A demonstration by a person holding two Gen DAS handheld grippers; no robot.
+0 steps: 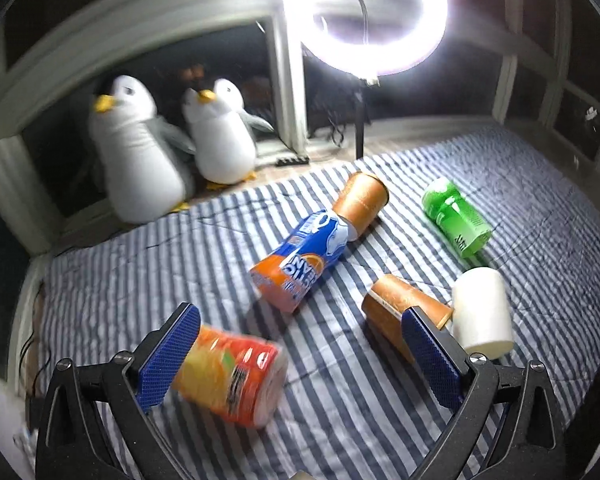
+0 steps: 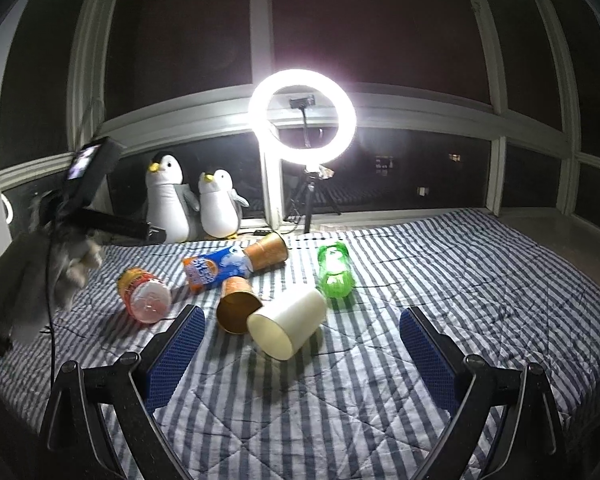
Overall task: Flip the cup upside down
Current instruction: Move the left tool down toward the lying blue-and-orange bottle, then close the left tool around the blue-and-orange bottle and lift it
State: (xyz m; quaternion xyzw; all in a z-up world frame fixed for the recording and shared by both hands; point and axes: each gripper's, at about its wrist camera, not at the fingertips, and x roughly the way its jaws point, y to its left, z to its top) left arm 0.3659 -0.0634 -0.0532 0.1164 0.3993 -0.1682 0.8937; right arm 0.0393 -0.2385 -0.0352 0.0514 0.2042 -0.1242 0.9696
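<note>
Both your grippers are wide open and holding nothing right now. The left gripper (image 1: 300, 354) hangs low over the striped quilt (image 2: 460, 280), with the orange cup (image 1: 232, 380) lying on its side just by its left finger. The right gripper (image 2: 302, 350) sits further back, with the white cup (image 2: 288, 328) lying between and beyond its fingers, so I'd guess that's the one you're lining up on.

The white cup is on its side, mouth facing your right camera, touching the near brown cup (image 2: 238, 306) beside it. From the look of it, everything here has been tipped over on purpose as a scattered setup: the blue-and-orange cup (image 2: 214, 270) lies with its end against the far brown cup (image 2: 268, 256), and the green cup (image 2: 334, 270) lies apart to the right.

Contents-wise, the white and near brown cups show empty insides. The others I can't tell; their mouths face away or are blurred.

The soft quilt means a cup set mouth-down could wobble, so I'd pick a flat patch.
</note>
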